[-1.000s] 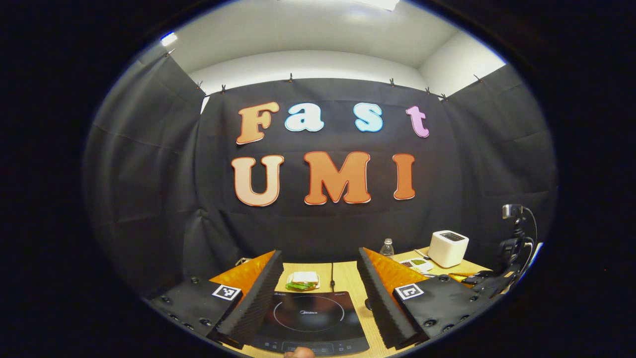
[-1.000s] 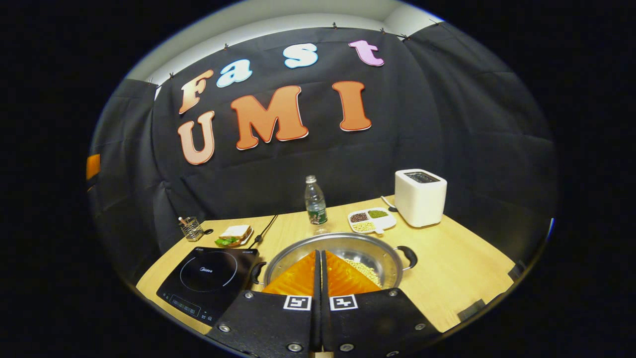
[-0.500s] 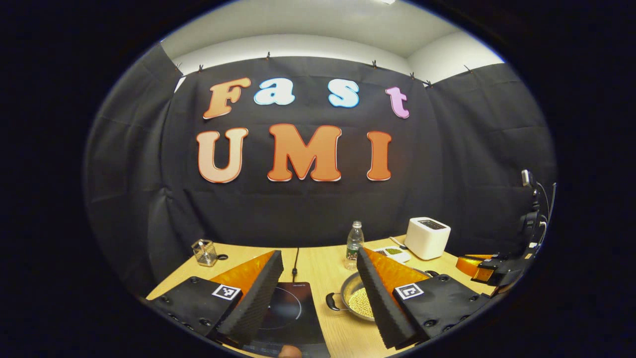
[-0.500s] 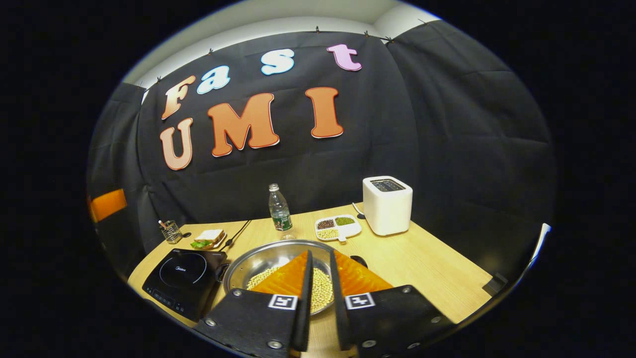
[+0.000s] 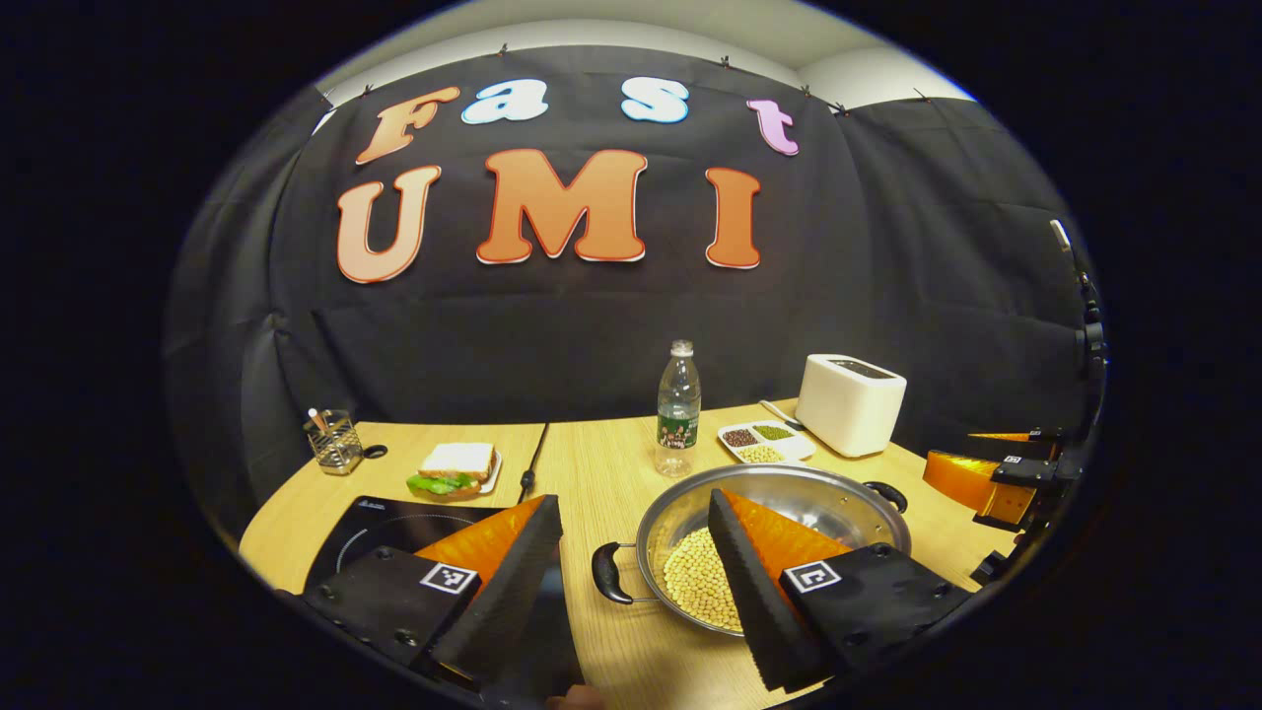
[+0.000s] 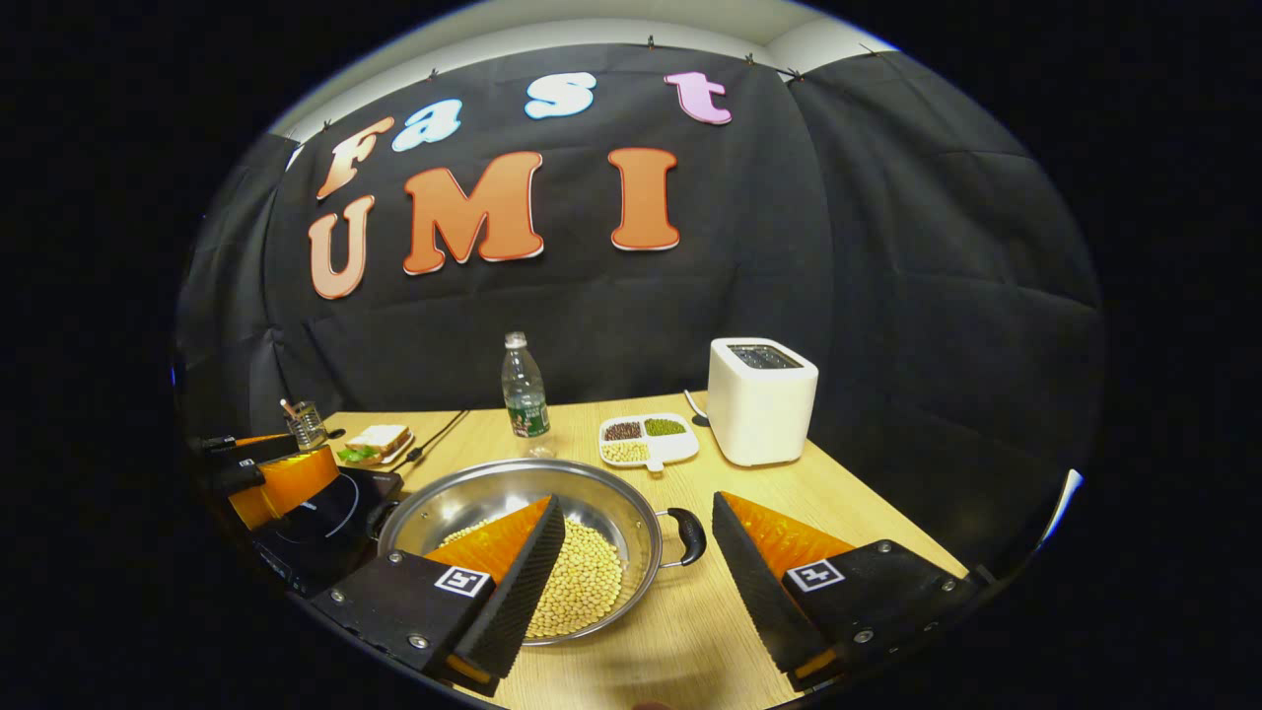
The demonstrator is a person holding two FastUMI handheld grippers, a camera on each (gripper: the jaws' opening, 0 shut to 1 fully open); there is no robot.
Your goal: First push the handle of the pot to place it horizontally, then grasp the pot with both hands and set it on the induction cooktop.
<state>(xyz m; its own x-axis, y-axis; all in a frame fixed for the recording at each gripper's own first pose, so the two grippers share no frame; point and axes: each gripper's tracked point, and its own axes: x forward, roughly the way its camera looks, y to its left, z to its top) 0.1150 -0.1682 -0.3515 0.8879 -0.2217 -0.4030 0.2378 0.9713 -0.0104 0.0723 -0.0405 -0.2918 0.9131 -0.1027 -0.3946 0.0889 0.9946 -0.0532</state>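
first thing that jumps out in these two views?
The steel pot half full of pale beans, mid-table, with a black loop handle on each side. Both hand-held grippers are open, each straddling one handle: the left, the right. The black induction cooktop sits just left of the pot.

Induction cooktop [image 5: 394,528] partly hidden behind left gripper [image 5: 636,521] (front edge cut off)

A light wooden table [image 6: 848,513] carries the pot [image 6: 463,498] near its front edge, the induction cooktop [image 6: 320,523] beside it, and along the back edge a sandwich plate [image 5: 454,465], bottle [image 6: 525,399], divided dish [image 6: 646,441] and toaster [image 6: 761,399].
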